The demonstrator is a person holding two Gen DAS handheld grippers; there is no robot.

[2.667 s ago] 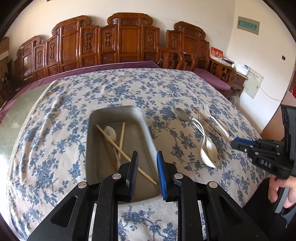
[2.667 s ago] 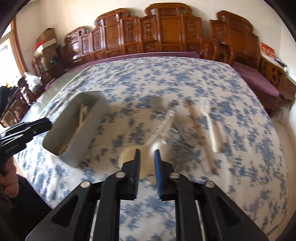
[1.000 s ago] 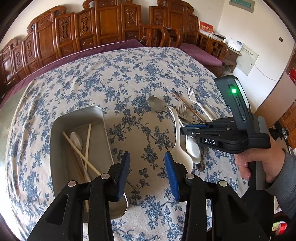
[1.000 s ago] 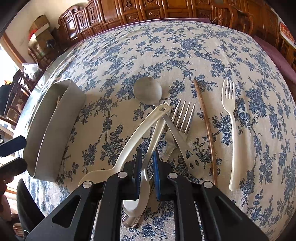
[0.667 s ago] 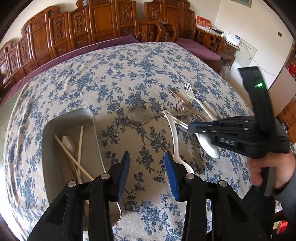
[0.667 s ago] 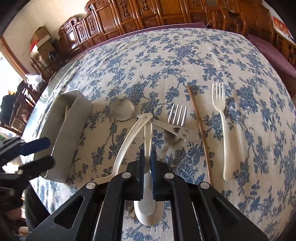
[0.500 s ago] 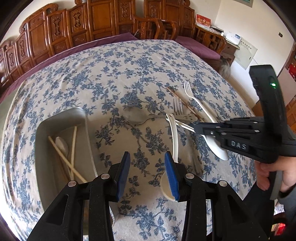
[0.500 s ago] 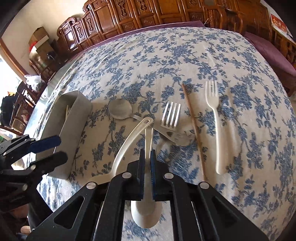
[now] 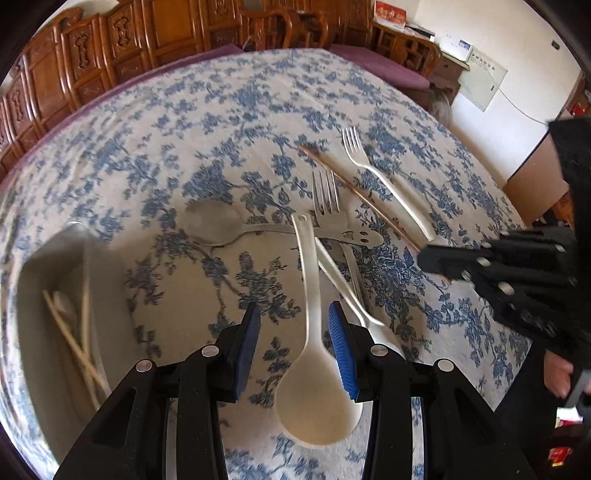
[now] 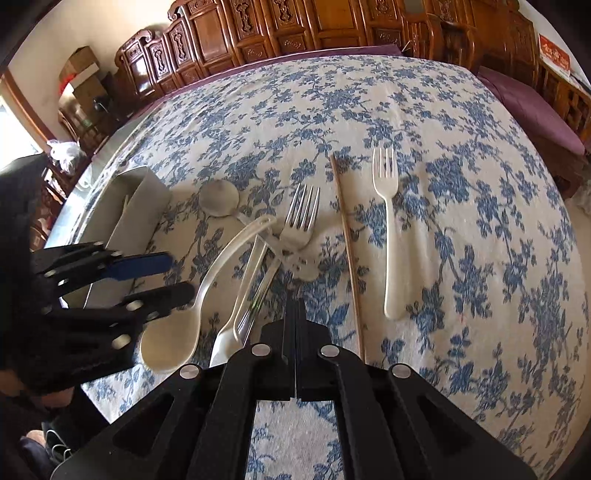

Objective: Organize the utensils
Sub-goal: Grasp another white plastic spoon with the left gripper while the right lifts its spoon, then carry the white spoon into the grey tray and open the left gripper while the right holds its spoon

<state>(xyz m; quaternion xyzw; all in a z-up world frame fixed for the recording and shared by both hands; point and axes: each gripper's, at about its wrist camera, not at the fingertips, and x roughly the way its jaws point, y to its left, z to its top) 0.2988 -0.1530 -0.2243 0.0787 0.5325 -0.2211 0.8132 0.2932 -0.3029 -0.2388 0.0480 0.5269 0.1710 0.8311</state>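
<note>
A large white plastic spoon (image 9: 308, 295) lies on the flowered cloth, its handle running between the fingers of my open left gripper (image 9: 295, 332), which hovers just over it without the pads touching. That left gripper (image 10: 181, 275) also shows at the left of the right wrist view, above the large spoon's bowl (image 10: 170, 339). A smaller white spoon (image 10: 240, 291) lies beside it. My right gripper (image 10: 295, 306) is shut with nothing in it, to the right of both spoons. A metal spoon (image 9: 214, 221), metal fork (image 9: 325, 195), chopstick (image 9: 354, 188) and white fork (image 9: 388, 192) lie beyond.
A metal tray (image 9: 110, 280) sits at the left with chopsticks (image 9: 70, 339) and a spoon inside. Carved wooden chairs (image 10: 258, 33) ring the table's far side. A hand (image 9: 557, 376) holds the right gripper at the table's near right edge.
My left gripper moved right and down, from beside the tray to over the large white spoon. My right gripper shut fully and the small white spoon now lies to its left, outside the fingers.
</note>
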